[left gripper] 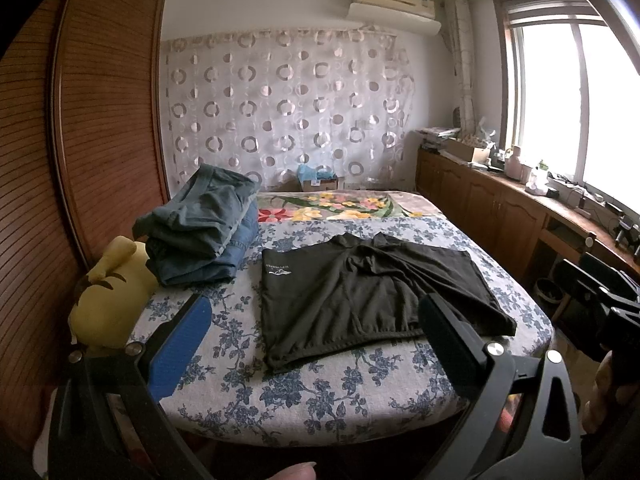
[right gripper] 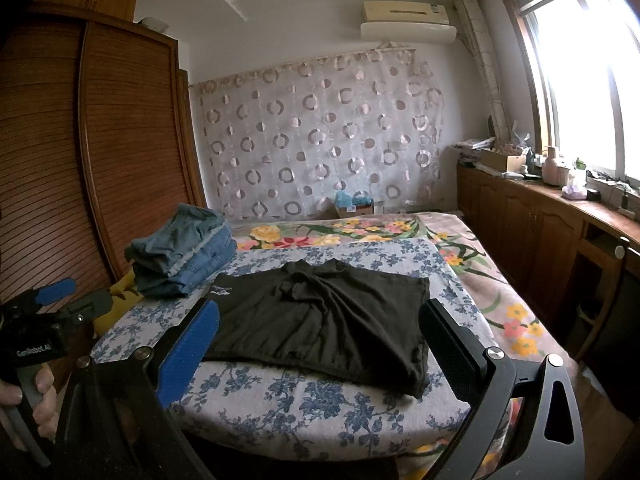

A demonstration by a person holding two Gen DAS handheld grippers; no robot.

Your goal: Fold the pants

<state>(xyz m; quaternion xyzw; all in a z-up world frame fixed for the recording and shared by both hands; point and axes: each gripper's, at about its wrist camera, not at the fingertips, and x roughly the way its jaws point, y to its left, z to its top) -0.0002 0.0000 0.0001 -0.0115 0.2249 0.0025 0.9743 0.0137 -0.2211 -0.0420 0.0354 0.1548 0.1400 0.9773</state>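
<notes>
Black pants (left gripper: 372,300) lie ahead of you, long axis left-right | your left gripper (left gripper: 316,344) spread, empty | right gripper (right gripper: 320,344) spread, empty | both equally near.

Bedroom. Louvered wooden wardrobe (left gripper: 108,112) left; circle-print curtain (left gripper: 288,108) across back wall; air conditioner (left gripper: 394,8) above. Bright window (left gripper: 576,92) right, daylight over cluttered wooden cabinets (left gripper: 492,204). Bed (left gripper: 320,392), blue floral sheet.
</notes>
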